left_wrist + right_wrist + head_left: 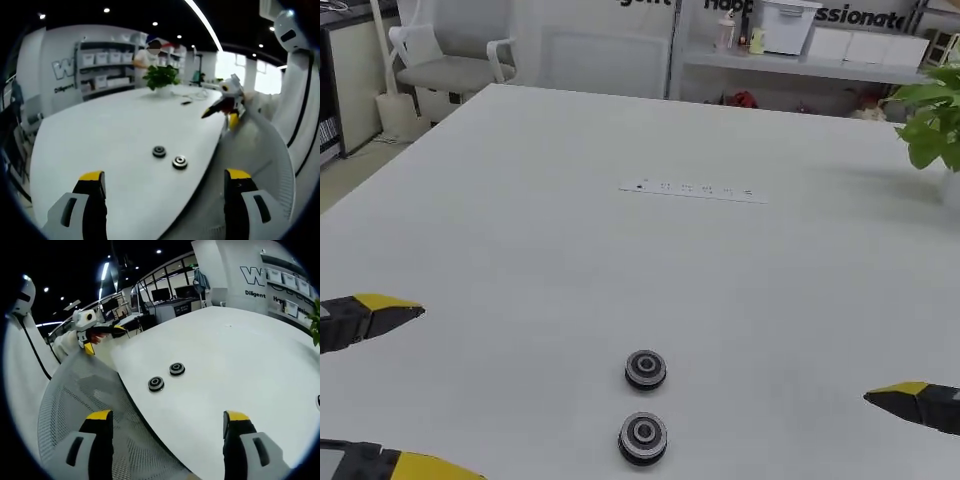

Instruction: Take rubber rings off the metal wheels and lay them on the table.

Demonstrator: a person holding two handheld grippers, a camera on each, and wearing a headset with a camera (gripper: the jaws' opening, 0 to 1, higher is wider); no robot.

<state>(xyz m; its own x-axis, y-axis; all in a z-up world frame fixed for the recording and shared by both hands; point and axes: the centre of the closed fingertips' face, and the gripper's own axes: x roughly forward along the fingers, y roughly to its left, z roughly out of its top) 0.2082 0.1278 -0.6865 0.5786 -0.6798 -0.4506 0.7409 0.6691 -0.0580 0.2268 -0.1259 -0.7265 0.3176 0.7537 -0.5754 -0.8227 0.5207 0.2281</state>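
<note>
Two small metal wheels with dark rubber rings lie flat on the white table (570, 230), one (645, 369) just beyond the other (643, 438). My left gripper (164, 176) is open, its yellow-tipped fingers (385, 305) spread wide at the table's near left. From there I see both wheels (159, 151) (180, 162) ahead, untouched. My right gripper (167, 416) is open too, with one fingertip (910, 395) at the near right. It faces the same wheels (176, 369) (155, 384) from the other side. Neither gripper holds anything.
A socket strip (690, 190) is set into the table's middle. A green plant (932, 125) stands at the far right edge. An office chair (450, 60) and shelves with boxes (790, 30) lie beyond the table. A mesh chair back (85, 405) sits by the near edge.
</note>
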